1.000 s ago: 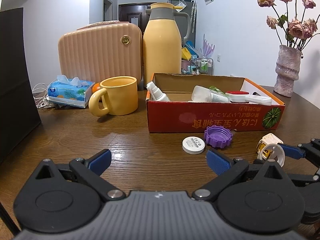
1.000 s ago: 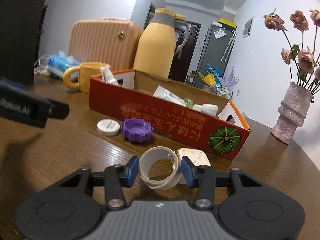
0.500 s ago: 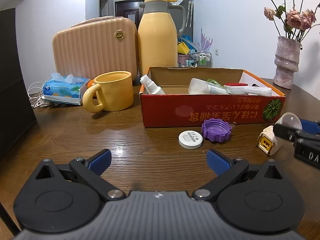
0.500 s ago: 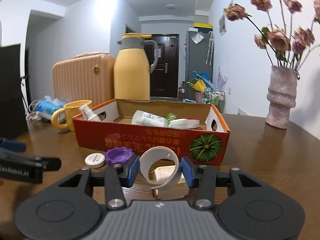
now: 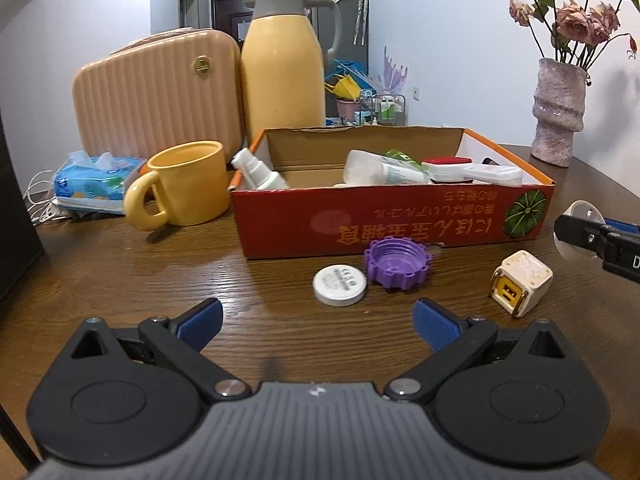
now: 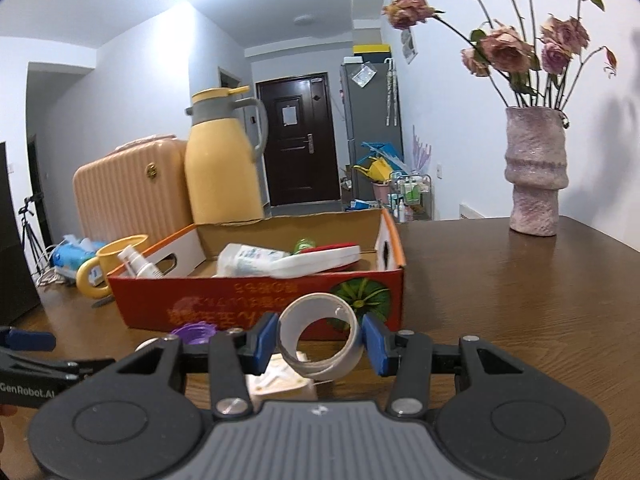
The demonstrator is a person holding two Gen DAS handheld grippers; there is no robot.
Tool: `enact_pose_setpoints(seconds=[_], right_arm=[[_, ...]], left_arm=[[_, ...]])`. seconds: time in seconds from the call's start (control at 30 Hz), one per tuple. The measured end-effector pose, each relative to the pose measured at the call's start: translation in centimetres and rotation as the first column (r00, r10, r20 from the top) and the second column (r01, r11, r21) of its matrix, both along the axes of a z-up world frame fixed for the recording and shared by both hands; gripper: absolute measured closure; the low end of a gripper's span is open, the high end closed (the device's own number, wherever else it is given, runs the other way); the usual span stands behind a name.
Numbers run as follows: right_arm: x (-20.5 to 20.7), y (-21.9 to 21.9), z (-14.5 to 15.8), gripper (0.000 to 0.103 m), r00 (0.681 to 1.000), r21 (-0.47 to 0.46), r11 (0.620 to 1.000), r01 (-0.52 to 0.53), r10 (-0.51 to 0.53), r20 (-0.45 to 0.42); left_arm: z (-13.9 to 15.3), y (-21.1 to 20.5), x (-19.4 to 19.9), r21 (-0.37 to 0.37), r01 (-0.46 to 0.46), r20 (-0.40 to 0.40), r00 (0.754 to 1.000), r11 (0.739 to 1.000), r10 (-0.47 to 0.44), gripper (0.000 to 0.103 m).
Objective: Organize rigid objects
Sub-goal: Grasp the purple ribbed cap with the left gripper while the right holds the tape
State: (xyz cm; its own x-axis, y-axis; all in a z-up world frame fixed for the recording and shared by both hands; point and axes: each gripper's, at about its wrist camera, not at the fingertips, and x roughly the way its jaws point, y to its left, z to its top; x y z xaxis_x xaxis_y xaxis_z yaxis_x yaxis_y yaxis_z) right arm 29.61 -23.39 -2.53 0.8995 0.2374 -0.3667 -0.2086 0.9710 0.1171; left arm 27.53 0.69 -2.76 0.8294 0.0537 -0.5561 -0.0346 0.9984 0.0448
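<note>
Our right claw [image 6: 320,342] grips a white tape ring [image 6: 318,338] between its blue pads, raised above the counter [image 6: 500,300] just before the red box [image 6: 256,304]. Our left claw [image 5: 316,324] gapes wide, holding nothing, near the white disc [image 5: 340,285], purple cap [image 5: 398,263] and charger cube [image 5: 520,282].

The dark wooden table [image 5: 120,280] carries a red cardboard box [image 5: 392,224], yellow mug [image 5: 184,200], purple cap [image 5: 398,258], white disc [image 5: 340,285], charger cube [image 5: 520,282], tissue pack [image 5: 96,180] and vase [image 5: 558,112].
</note>
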Motion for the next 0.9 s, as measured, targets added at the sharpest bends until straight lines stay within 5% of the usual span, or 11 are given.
enact_pose_setpoints(seconds=[0.9], right_arm=[[3.4, -6.2, -0.7, 0.057, 0.993, 0.053, 0.992, 0.116, -0.115, -0.029]], left_arm=[[-1.1, -4.5, 6.4, 0.038, 0.060, 0.000, 0.998, 0.997, -0.060, 0.002]])
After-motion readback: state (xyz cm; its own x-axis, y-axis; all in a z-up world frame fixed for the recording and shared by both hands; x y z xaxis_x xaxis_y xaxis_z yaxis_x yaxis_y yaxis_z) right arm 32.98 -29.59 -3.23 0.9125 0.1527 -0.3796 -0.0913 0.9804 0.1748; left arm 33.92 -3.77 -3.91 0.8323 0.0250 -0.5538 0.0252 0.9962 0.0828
